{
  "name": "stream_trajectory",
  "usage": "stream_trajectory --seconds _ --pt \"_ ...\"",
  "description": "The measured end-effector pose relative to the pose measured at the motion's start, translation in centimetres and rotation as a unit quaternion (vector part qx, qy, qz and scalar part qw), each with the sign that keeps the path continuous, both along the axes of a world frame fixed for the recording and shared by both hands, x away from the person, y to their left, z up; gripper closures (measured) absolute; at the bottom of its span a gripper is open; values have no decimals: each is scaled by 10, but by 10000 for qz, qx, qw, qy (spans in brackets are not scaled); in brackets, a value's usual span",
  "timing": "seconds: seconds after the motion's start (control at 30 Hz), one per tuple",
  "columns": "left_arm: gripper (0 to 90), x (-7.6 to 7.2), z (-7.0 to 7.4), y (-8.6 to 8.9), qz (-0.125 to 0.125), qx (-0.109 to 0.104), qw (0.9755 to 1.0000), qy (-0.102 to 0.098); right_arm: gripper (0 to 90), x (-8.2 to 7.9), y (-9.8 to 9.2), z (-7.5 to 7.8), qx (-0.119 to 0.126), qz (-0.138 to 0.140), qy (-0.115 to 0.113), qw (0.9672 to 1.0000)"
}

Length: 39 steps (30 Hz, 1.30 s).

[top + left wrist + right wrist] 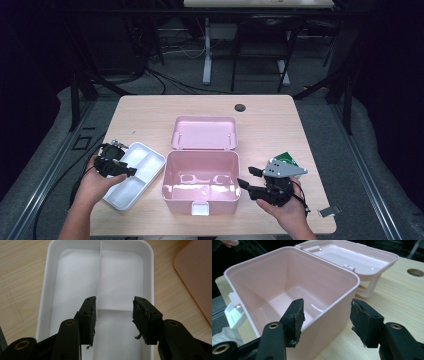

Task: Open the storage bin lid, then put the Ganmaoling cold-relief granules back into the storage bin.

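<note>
Tray [135, 175] is lying on the table left of the pink box [201, 181], long axis running away from the left gripper [114, 315], hovering released over it; right gripper [327, 320], released too, is straddling the box's near wall.

Left gripper [131, 171] jaws apart, empty; right gripper [248, 177] likewise
</note>
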<state>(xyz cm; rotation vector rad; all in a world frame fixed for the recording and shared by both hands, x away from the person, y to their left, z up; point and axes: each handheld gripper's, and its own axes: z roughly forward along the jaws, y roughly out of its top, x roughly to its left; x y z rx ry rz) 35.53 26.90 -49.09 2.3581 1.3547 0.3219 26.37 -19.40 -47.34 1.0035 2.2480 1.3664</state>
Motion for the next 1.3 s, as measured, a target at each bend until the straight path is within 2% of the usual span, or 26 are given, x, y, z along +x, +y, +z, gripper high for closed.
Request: stream_trajectory --seconds 0.03,0.13,0.23,0.37,0.4,0.47,0.5,0.53,0.57,0.6,0.63,0.67,0.7,0.73,0.77,0.8,0.83,0.9,0.93,1.0,1.07,1.1,1.13,1.2,1.3 --pt "539 0 0 0 0 0 10000 0 439 0 0 0 0 0 0 10000" --pt "545 -5 3 -8 -292 107 9994 -168 441 4 -5 1 -176 -156 -9 9997" --pt "545 -8 6 -11 -333 166 9992 -121 432 7 -9 1 -170 -150 92 9997" --pt "529 -13 10 -10 -303 206 9993 -105 407 15 -13 2 -337 -193 340 9987" --pt "529 -14 10 -10 -309 203 9992 -121 398 16 -13 3 -434 -211 402 9980" --pt "496 -14 11 -9 -270 172 9994 -106 384 22 -14 5 -778 -359 523 9949" --pt "496 -15 11 -8 -261 149 9995 -84 384 22 -14 5 -778 -359 523 9949" --pt "485 -15 11 -8 -265 138 9995 -90 371 28 -15 6 -902 -387 639 9931" --pt "485 -15 11 -7 -216 72 9997 1 371 28 -15 6 -902 -387 639 9931" --pt "505 -16 11 -5 -215 -3 9997 97 346 36 -18 8 -1006 -417 768 9911" --pt "505 -16 11 -5 -215 -3 9997 97 346 36 -18 8 -1006 -417 768 9911" --pt "505 -16 12 -5 -201 -17 9997 125 332 43 -20 12 -1214 -490 927 9871" --pt "505 -17 12 -4 -201 -54 9997 152 332 43 -20 12 -1214 -490 927 9871" --pt "504 -18 15 -3 -182 -135 9996 166 330 50 -22 16 -1334 -552 987 9846" --pt "500 -18 15 -3 -182 -135 9996 166 330 50 -22 16 -1334 -552 987 9846" --pt "494 -18 16 -3 -174 -146 9996 146 303 55 -23 20 -1587 -642 1120 9789" --pt "494 -19 17 -2 -157 -153 9997 119 303 55 -23 20 -1587 -642 1120 9789" --pt "484 -20 21 -1 -128 -200 9997 54 288 61 -25 22 -1800 -674 1220 9737" --pt "483 -21 23 -1 -137 -282 9995 -5 287 68 -27 23 -1988 -743 1335 9681" --pt "476 -22 26 0 -126 -330 9994 -40 287 74 -30 22 -2091 -781 1492 9633" --pt "474 -22 27 -1 -128 -328 9994 -53 287 80 -32 21 -2250 -760 1689 9566" --pt "474 -22 27 -1 -128 -328 9994 -53 287 80 -32 21 -2250 -760 1689 9566" --pt "474 -22 27 -2 -138 -319 9994 -40 288 85 -34 19 -2357 -809 1759 9523" --pt "474 -23 27 -2 -141 -322 9994 -31 292 87 -35 19 -2356 -824 1789 9517" --pt "474 -24 29 -2 -155 -340 9993 -55 295 94 -36 18 -2418 -911 1945 9463"
